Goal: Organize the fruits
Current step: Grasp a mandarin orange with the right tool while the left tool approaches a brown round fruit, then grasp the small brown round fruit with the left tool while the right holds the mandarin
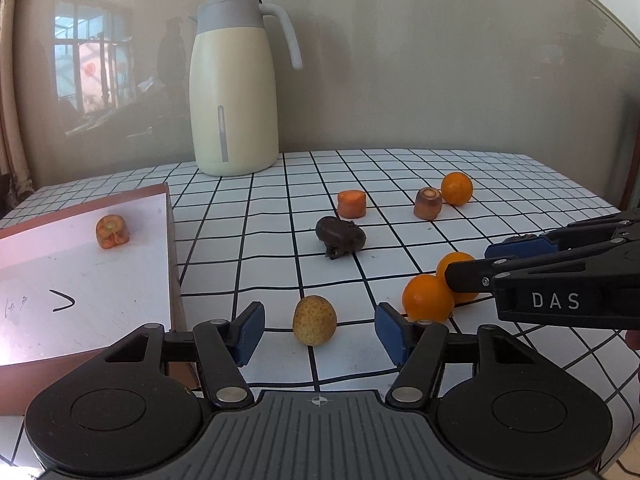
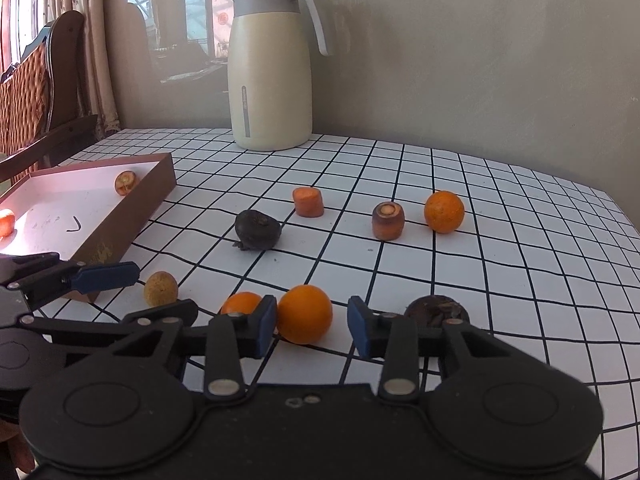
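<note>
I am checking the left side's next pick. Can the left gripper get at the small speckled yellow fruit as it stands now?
Probably yes. The yellow fruit already sits between the left gripper's open pads, with nothing in between; the nearest orange lies just outside its right pad.

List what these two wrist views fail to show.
- Left wrist view: the box is cut off by the left edge; the right gripper covers part of one orange.
- Right wrist view: the dark fruit sits half behind a finger; the box's scribble is too small.
</note>
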Action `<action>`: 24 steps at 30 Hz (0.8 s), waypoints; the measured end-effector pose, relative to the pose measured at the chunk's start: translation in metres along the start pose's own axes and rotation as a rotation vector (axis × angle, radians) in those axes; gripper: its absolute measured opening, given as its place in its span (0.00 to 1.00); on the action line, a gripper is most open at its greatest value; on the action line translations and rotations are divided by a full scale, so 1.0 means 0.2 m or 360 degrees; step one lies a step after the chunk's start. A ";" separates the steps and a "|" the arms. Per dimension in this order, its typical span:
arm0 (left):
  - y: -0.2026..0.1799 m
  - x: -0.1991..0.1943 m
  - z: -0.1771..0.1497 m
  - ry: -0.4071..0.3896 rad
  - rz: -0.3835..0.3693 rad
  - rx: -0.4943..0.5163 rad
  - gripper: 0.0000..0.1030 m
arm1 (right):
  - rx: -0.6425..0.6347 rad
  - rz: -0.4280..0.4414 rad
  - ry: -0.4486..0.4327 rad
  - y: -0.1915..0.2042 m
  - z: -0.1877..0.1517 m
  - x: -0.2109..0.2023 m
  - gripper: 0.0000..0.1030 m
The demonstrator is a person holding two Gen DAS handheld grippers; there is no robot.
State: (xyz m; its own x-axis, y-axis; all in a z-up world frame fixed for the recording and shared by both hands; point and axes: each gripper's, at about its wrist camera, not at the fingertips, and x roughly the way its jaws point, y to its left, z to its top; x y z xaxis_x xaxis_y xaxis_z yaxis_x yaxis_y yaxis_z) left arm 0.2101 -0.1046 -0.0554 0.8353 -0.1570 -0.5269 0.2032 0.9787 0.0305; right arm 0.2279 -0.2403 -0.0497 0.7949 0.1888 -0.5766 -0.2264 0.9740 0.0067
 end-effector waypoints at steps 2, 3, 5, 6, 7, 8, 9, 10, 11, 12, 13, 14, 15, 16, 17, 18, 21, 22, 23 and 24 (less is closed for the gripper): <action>0.01 0.01 0.00 0.0010 -0.0004 -0.0010 0.59 | 0.0003 0.0000 0.0009 0.00 0.00 0.02 0.28; 0.01 0.02 0.00 0.0014 -0.0005 -0.0017 0.56 | 0.0025 0.0010 0.0010 -0.01 0.00 0.02 0.28; 0.01 0.02 0.00 0.0018 -0.0011 -0.0019 0.54 | 0.0028 0.0015 0.0007 -0.01 0.01 0.03 0.29; 0.00 0.02 0.00 0.0019 -0.0011 -0.0016 0.54 | 0.0036 0.0018 0.0006 -0.01 0.01 0.03 0.29; 0.00 0.03 0.00 0.0019 -0.0013 -0.0015 0.53 | 0.0050 0.0024 0.0006 -0.02 0.01 0.03 0.29; 0.00 0.03 0.00 0.0020 -0.0013 -0.0009 0.53 | 0.0073 0.0035 0.0007 -0.03 0.01 0.03 0.29; -0.01 0.03 0.00 0.0022 -0.0021 -0.0009 0.52 | 0.0110 0.0054 0.0010 -0.04 0.01 0.04 0.29; -0.01 0.03 0.00 0.0030 -0.0029 -0.0013 0.50 | 0.0144 0.0072 0.0015 -0.06 0.01 0.04 0.29; -0.01 0.04 0.00 0.0037 -0.0031 -0.0013 0.50 | 0.0177 0.0091 0.0021 -0.07 0.00 0.04 0.29; -0.01 0.04 0.00 0.0043 -0.0030 -0.0015 0.49 | 0.0200 0.0103 0.0023 -0.08 0.00 0.04 0.29; -0.01 0.05 0.00 0.0044 -0.0032 -0.0023 0.49 | 0.0215 0.0112 0.0023 -0.08 0.00 0.04 0.29; -0.01 0.05 0.00 0.0044 -0.0034 -0.0028 0.49 | 0.0239 0.0122 0.0025 -0.09 0.00 0.04 0.28; -0.01 0.05 0.00 0.0045 -0.0035 -0.0031 0.49 | 0.0262 0.0136 0.0029 -0.10 0.00 0.05 0.27; -0.01 0.05 0.00 0.0044 -0.0033 -0.0032 0.49 | 0.0270 0.0145 0.0029 -0.10 0.00 0.05 0.25; -0.01 0.05 0.00 0.0044 -0.0031 -0.0028 0.49 | 0.0264 0.0133 0.0018 -0.10 0.00 0.04 0.25; -0.01 0.05 0.00 0.0045 -0.0029 -0.0023 0.49 | 0.0253 0.0110 0.0003 -0.10 0.00 0.03 0.24; -0.01 0.05 0.00 0.0044 -0.0022 -0.0019 0.49 | 0.0224 0.0077 -0.0009 -0.10 0.00 0.01 0.23; -0.01 0.05 -0.01 0.0043 -0.0021 -0.0022 0.49 | 0.0220 0.0088 0.0001 -0.10 0.00 0.01 0.23; -0.01 0.05 -0.01 0.0042 -0.0021 -0.0023 0.49 | 0.0195 0.0091 0.0009 -0.09 0.00 0.01 0.24; -0.01 0.05 -0.01 0.0043 -0.0020 -0.0020 0.49 | 0.0146 0.0074 0.0011 -0.06 0.00 0.01 0.24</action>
State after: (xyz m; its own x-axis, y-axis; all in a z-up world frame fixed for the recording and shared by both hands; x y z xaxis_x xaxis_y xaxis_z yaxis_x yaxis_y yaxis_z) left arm 0.2172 -0.1083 -0.0616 0.8185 -0.1660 -0.5500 0.2072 0.9782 0.0130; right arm 0.2323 -0.2525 -0.0512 0.7807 0.2334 -0.5797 -0.2103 0.9717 0.1079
